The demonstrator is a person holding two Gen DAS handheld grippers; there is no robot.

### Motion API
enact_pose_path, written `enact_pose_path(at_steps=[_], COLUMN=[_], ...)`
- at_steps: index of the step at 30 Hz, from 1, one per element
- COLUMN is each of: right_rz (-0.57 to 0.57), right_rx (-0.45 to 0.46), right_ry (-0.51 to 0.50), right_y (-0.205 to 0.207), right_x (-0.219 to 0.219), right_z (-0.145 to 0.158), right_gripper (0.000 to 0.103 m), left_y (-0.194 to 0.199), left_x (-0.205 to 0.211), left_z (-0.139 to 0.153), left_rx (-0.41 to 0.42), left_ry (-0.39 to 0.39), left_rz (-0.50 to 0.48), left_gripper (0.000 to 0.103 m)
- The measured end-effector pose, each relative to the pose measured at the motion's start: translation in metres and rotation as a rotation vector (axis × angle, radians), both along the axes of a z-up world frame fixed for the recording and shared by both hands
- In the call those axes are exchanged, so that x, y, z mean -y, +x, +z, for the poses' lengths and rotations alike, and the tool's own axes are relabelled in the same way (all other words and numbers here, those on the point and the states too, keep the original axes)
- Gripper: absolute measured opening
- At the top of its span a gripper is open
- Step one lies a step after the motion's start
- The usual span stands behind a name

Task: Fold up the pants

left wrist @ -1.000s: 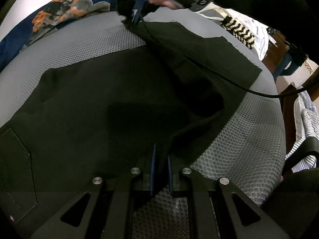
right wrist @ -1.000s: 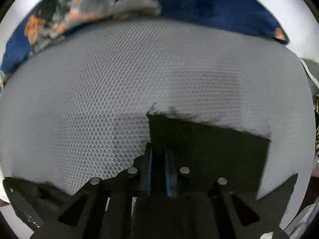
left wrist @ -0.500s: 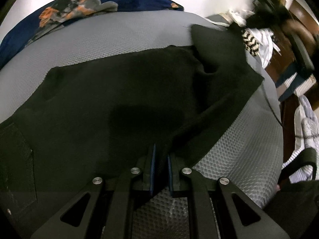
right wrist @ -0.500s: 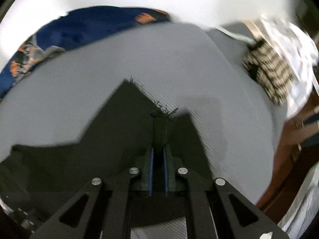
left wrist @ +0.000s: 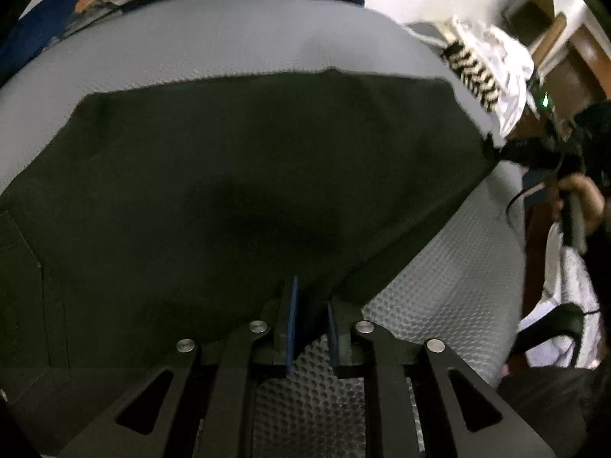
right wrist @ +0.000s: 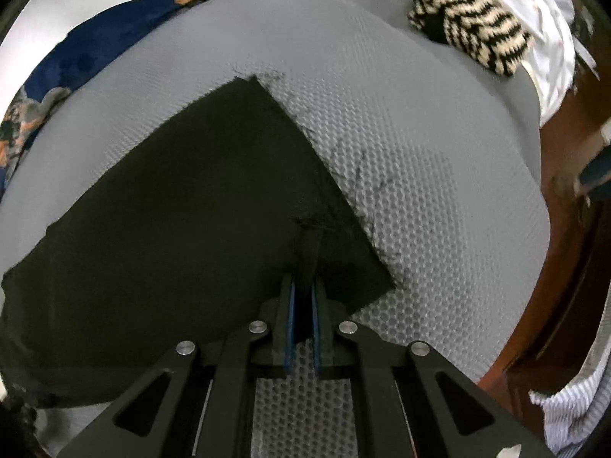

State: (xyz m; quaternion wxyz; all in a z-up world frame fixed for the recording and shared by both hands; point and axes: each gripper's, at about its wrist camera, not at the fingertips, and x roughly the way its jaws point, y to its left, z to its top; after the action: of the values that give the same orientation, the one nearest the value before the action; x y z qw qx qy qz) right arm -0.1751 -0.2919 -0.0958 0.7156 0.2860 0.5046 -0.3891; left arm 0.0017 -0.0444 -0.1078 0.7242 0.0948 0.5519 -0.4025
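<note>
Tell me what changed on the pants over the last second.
The right gripper, shut on the pants hem, carried the leg from the far side across to the right, spreading it flat. The left gripper kept its place; its jaws are opening around the near edge. The grey mat is unchanged.

R gripper (right wrist: 303, 305) clamped on black pants (right wrist: 183, 229) hem (frayed), atop grey mesh mattress (right wrist: 420, 152)

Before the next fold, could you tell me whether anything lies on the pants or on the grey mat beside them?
Nothing visible does: the pants lie bare on the grey mat; the striped cloth sits off at the mat's far edge.
</note>
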Motion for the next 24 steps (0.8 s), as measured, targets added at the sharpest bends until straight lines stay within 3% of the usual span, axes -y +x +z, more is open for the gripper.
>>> enact_pose_path(at_steps=[3, 6, 12, 17, 20, 24], right_rz=[0.011, 0.013, 0.017, 0.026, 0.015, 0.036], right_rx=[0.02, 0.039, 0.039, 0.036, 0.034, 0.063], right_ry=[-0.001, -0.004, -0.022, 0.0, 0.004, -0.053], right_y=[0.002, 0.003, 0.001, -0.004, -0.008, -0.008], right_x=[0.0, 0.001, 0.0, 0.002, 0.01, 0.022], right_z=[0.002, 0.005, 0.006, 0.001, 0.007, 0.033], right_gripper=[0.005, 0.005, 0.005, 0.01, 0.023, 0.025], left_y=[0.004, 0.011, 0.038, 0.06, 0.061, 0.053], left_x=[-0.012, -0.031, -0.09, -0.15, -0.163, -0.149], left_z=[0.02, 0.033, 0.038, 0.015, 0.002, -0.001], left_rx=[0.068, 0.097, 0.163, 0.114, 0.107, 0.155], left_ry=[-0.004, -0.022, 0.008, 0.075, 0.091, 0.159], left_rz=[0.061, 0.135, 0.401, 0.679, 0.742, 0.727], left_gripper=[0.042, 0.049, 0.05, 0.05, 0.05, 0.053])
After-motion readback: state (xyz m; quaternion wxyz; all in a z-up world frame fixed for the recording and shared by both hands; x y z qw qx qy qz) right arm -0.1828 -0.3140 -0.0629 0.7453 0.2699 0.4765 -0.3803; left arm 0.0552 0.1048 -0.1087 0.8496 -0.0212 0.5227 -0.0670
